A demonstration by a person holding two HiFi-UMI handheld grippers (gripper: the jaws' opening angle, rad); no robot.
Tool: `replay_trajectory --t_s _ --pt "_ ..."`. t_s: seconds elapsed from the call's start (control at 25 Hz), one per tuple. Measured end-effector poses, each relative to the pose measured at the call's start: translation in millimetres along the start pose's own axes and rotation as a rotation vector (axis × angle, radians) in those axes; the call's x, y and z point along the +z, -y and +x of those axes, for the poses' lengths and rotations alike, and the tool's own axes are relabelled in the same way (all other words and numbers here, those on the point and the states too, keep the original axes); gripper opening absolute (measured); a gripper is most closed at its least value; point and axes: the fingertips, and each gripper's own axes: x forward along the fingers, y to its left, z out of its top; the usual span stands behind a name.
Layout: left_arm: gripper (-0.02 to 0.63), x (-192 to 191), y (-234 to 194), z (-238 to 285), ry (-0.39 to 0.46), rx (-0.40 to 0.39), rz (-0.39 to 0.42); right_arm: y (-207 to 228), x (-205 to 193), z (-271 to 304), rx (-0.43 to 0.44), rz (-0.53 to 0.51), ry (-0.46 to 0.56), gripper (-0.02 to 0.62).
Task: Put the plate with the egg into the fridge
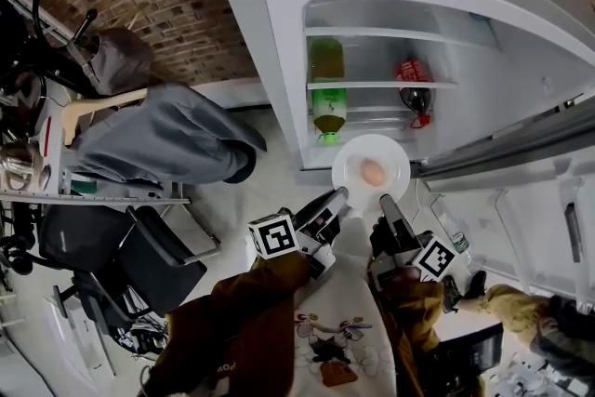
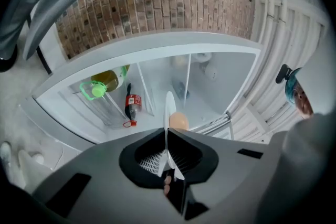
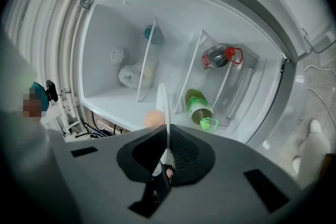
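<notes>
Left tongs (image 1: 339, 196) and right tongs (image 1: 385, 204) clamp the level plate (image 1: 353, 157), egg (image 1: 373, 171) on top, facing fridge (image 1: 279, 60).

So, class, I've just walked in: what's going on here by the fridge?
A person is carrying a white plate with an egg on it. The left tool is clamped on the rim at one side and the right tool at the other. The plate is held at the mouth of the open fridge, not yet set on a shelf. Inside are a green-capped bottle and a red-labelled bottle.
</notes>
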Motion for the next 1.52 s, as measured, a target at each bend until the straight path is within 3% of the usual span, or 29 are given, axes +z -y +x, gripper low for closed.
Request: replay_trajectory --t_s 0.36,0.52,0.56,0.8,1.04,1.24,1.52 --pt "0.018 13 16 22 0.106 -0.031 -0.102 -9 23 12 0.042 -0.032 0.063 0.018" --pt "0.018 20 26 35 0.145 -0.068 -0.105 -12 24 17 0.047 -0.033 0.035 0.135" --pt "0.018 22 27 38 0.154 -0.068 -0.102 -12 25 17 0.051 -0.028 0.029 0.140" --pt "0.018 29 21 61 0.212 -0.020 -0.118 -9 39 17 0.061 -0.014 0.003 0.140" --pt "0.018 33 20 79 0.257 -0.002 -0.129 -6 52 25 0.042 -0.067 -0.044 0.140" --pt "0.018 38 18 93 0.301 0.005 -0.144 2 68 27 0.009 -0.033 -0.047 0.140" --pt "0.018 53 11 110 0.355 0.050 -0.132 -4 81 33 0.042 -0.054 -0.074 0.138"
